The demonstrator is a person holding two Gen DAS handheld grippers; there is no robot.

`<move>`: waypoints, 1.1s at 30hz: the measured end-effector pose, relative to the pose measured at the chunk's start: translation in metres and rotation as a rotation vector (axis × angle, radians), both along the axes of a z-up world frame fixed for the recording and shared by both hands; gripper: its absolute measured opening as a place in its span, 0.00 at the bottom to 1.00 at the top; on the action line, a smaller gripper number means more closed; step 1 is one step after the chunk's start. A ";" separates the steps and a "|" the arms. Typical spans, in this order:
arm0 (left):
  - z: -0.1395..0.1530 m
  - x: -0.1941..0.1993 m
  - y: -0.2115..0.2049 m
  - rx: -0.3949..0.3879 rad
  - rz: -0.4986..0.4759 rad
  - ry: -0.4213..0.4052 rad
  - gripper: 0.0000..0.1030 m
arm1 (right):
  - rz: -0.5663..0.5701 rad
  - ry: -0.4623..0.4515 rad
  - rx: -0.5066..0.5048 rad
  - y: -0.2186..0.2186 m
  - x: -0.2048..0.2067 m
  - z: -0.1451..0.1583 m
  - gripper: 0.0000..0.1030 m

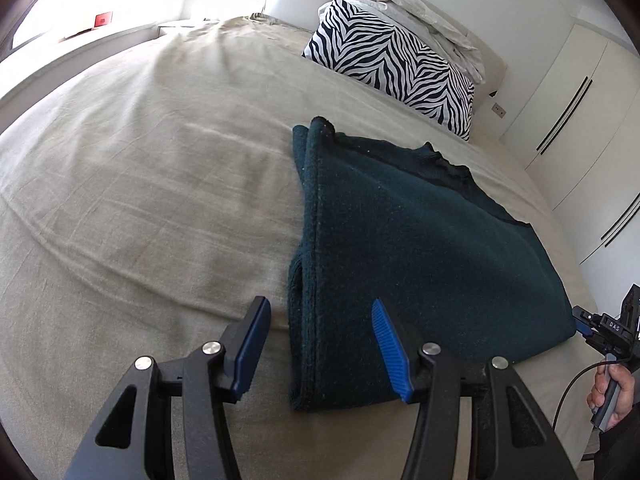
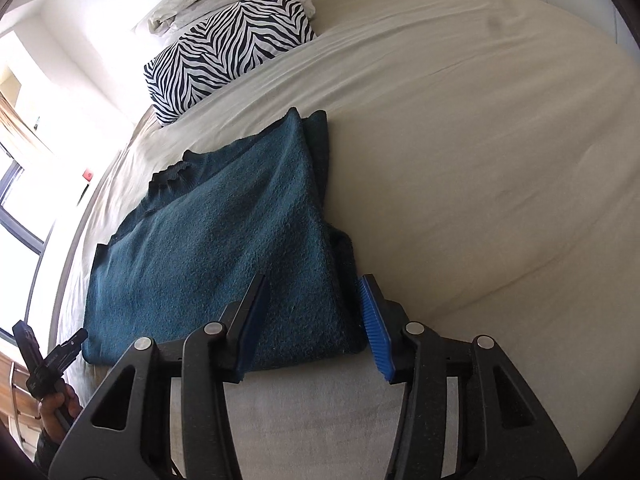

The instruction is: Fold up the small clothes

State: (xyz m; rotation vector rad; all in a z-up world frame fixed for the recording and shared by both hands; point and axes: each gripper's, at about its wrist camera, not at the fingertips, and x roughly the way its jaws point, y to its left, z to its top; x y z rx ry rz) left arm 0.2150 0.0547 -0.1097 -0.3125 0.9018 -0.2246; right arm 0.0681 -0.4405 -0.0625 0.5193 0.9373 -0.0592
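A dark teal knitted sweater (image 1: 420,248) lies folded flat on the beige bed (image 1: 140,184), its collar toward the pillows. My left gripper (image 1: 319,306) hovers open over the sweater's near left edge, with that folded edge lying between its blue pads but not pinched. In the right wrist view the same sweater (image 2: 224,248) fills the middle. My right gripper (image 2: 315,280) stands open over its near right corner, the cloth lying below the gap and the pads apart from it. Each gripper also shows at the edge of the other's view, held in a hand (image 1: 612,392).
A zebra-striped pillow (image 1: 392,72) and a crumpled white pillow (image 1: 420,12) lie at the head of the bed. White wardrobe doors (image 1: 580,120) stand along the right side. A bright window (image 2: 24,184) is on the other side. Bare sheet (image 2: 480,140) spreads beyond the sweater.
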 end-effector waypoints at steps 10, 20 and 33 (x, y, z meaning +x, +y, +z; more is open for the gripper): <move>-0.003 0.004 -0.003 0.009 -0.010 0.011 0.36 | 0.018 0.026 -0.072 0.001 -0.002 -0.004 0.07; -0.008 0.007 -0.005 0.026 -0.020 0.029 0.32 | -0.065 0.016 -0.029 -0.004 -0.026 -0.003 0.04; 0.010 -0.006 0.000 0.033 0.003 0.000 0.31 | -0.098 0.025 0.109 -0.020 -0.033 -0.030 0.08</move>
